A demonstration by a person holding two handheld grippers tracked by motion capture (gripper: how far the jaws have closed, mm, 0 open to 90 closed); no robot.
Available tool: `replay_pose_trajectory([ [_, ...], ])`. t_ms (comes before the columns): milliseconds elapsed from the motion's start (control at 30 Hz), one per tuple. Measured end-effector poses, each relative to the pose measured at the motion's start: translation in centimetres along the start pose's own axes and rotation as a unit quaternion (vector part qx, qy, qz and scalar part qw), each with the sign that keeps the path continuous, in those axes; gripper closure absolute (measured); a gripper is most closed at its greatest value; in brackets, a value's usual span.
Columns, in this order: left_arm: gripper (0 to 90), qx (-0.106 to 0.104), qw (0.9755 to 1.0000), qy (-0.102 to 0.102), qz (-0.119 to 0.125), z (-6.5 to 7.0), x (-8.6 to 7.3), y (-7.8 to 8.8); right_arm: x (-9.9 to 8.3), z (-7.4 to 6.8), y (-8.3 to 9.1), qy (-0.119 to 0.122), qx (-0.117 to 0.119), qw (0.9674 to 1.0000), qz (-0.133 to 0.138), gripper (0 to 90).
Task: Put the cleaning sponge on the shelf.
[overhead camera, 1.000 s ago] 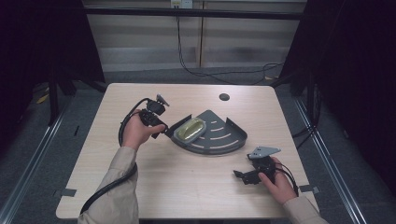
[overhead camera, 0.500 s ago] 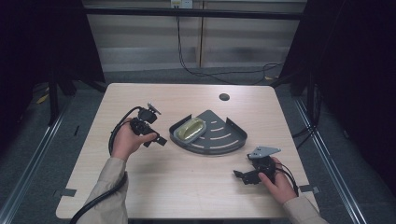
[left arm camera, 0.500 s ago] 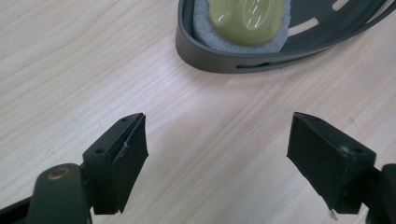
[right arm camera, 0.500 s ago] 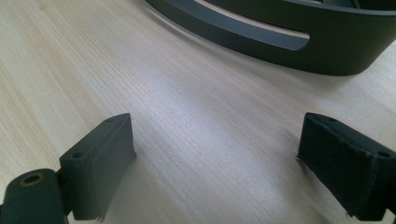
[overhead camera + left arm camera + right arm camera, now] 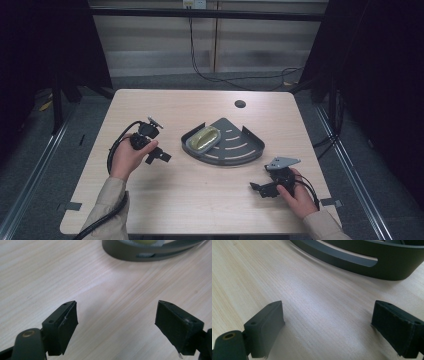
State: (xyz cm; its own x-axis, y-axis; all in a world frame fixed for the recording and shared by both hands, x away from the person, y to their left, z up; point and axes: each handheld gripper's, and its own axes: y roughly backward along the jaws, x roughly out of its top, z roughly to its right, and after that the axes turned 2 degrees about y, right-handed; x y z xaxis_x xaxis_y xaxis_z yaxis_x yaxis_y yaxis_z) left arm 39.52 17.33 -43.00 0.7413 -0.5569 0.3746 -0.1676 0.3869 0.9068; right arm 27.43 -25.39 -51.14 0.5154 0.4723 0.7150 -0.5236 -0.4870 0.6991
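Observation:
A dark grey quarter-round rack lies in the middle of the wooden table, with a yellow-green oval piece in its left part. My left gripper is held just left of the rack, apart from it, pointing toward it. Its jaws have just been opening and nothing is between them. In the left gripper view the left gripper stands open over bare wood, with the rack's wall ahead. My right gripper rests near the front right, open and pointing left. In the right gripper view the right gripper is open and faces the rack's curved wall.
A small round hole sits in the tabletop behind the rack. The left gripper's black cable loops beside the hand and trails off the front edge. Bare wood spreads between the two hands.
My left hand has drawn back from the rack's left edge, moving left and nearer to the person, and now sits lower over the table. The right hand has not moved.

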Motion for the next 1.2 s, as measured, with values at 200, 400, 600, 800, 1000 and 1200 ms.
replay_pose_trajectory([
  [200,17.8,-0.001,1.0000,0.001,-0.010,-0.5,-1.2,0.0,0.0,0.0,0.0,0.000,0.000,1.0000,0.000,10.0],
  [400,17.8,-0.003,0.9997,0.011,-0.019,-0.9,-2.7,-0.2,0.0,0.0,0.0,0.000,0.000,1.0000,0.000,9.9],
  [600,17.9,-0.004,0.9995,0.018,-0.025,-1.6,-4.2,-0.2,0.0,0.0,0.0,0.000,0.000,1.0000,0.000,9.9],
  [800,18.3,0.002,0.9990,0.030,-0.034,-2.2,-5.7,0.0,0.0,0.0,0.0,0.000,0.000,1.0000,0.000,9.9],
  [1000,18.5,0.010,0.9983,0.039,-0.043,-2.7,-7.0,0.2,0.0,0.0,0.0,0.000,0.000,1.0000,0.000,9.9],
  [1200,18.5,0.022,0.9978,0.041,-0.047,-3.1,-8.2,0.3,0.0,0.0,0.0,0.000,0.001,1.0000,0.000,9.9],
])
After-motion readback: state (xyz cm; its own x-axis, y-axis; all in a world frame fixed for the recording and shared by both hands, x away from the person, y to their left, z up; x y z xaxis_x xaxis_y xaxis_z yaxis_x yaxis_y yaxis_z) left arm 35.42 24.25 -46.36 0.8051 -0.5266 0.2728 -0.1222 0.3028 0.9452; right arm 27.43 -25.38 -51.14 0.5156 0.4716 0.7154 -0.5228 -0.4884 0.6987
